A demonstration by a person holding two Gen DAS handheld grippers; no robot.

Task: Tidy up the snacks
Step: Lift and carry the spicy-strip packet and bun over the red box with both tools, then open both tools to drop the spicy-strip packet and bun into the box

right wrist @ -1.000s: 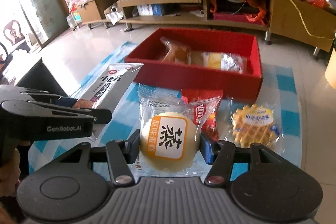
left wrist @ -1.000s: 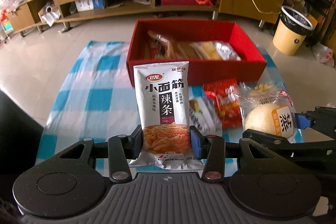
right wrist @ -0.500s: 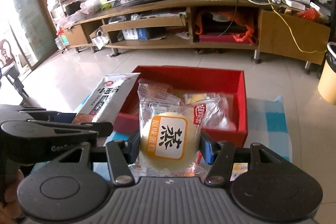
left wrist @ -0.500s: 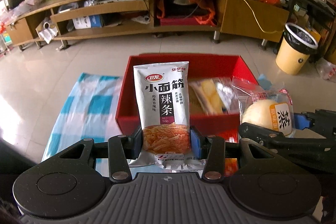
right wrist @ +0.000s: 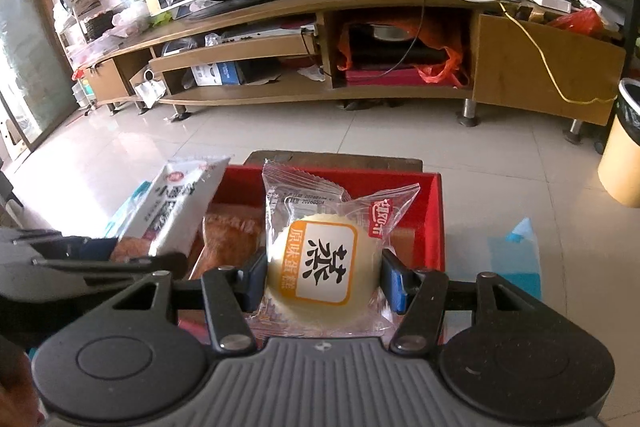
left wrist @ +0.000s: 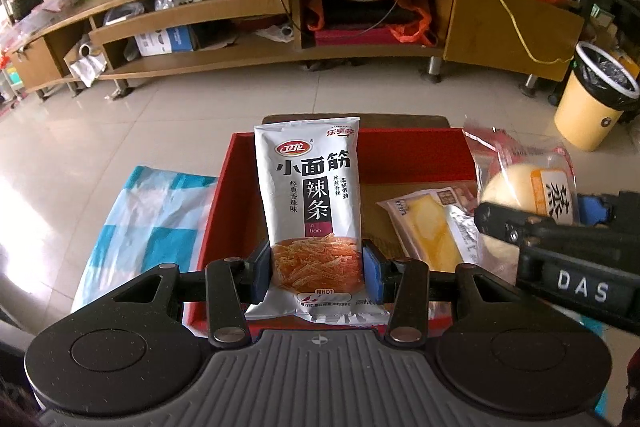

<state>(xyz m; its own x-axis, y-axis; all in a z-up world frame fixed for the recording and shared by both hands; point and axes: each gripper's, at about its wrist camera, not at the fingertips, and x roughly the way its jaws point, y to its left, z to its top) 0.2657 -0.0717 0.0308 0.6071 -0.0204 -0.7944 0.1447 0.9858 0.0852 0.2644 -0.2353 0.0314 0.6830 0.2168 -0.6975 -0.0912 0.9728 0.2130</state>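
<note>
My left gripper is shut on a silver spicy-strip packet and holds it upright over the left part of the red box. My right gripper is shut on a wrapped steamed cake with an orange-edged label, held over the red box. The cake and right gripper show at the right of the left wrist view; the silver packet shows at the left of the right wrist view. A yellow cake packet and a brown pastry packet lie in the box.
The box sits on a blue-and-white checked cloth on a low table. A tiled floor lies beyond, then a long wooden TV stand. A yellow waste bin stands at the right.
Both grippers have moved forward with their packets, from above the loose snacks on the cloth to over the red box. The box now fills the near view.
</note>
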